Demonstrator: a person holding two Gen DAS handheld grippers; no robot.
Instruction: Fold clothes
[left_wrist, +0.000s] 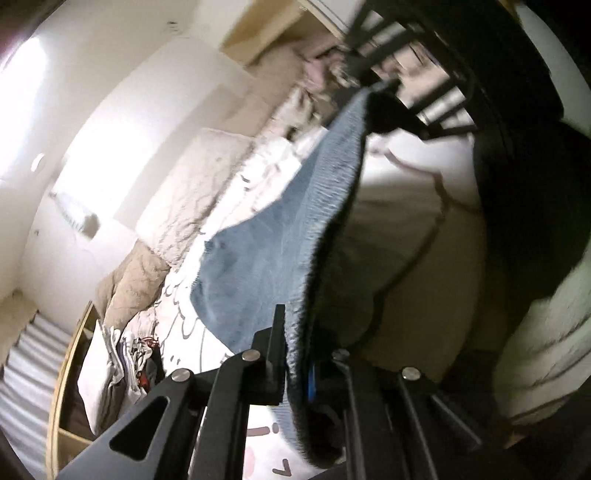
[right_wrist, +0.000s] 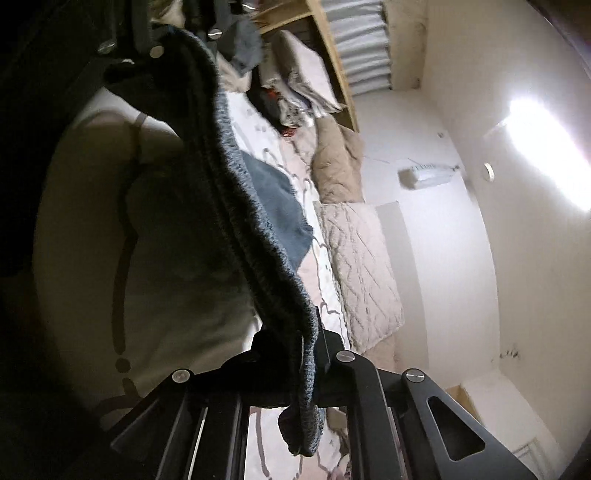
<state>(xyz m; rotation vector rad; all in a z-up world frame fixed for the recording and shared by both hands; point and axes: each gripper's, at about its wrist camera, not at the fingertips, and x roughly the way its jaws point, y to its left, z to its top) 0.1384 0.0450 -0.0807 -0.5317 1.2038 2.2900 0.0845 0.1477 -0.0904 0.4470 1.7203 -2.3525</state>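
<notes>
Stretching between both grippers, a blue-grey knit garment (left_wrist: 295, 206) is held up over the bed (left_wrist: 177, 302). Its ribbed edge is pinched in the left gripper (left_wrist: 295, 365), jaws closed on the fabric, w/ the rest hanging toward the printed sheet. The right gripper (right_wrist: 306, 354) is likewise clamped on the same edge; the knit garment (right_wrist: 236, 192) runs up to the other gripper. A beige quilt (right_wrist: 362, 266) lies alongside, nr the wall.
</notes>
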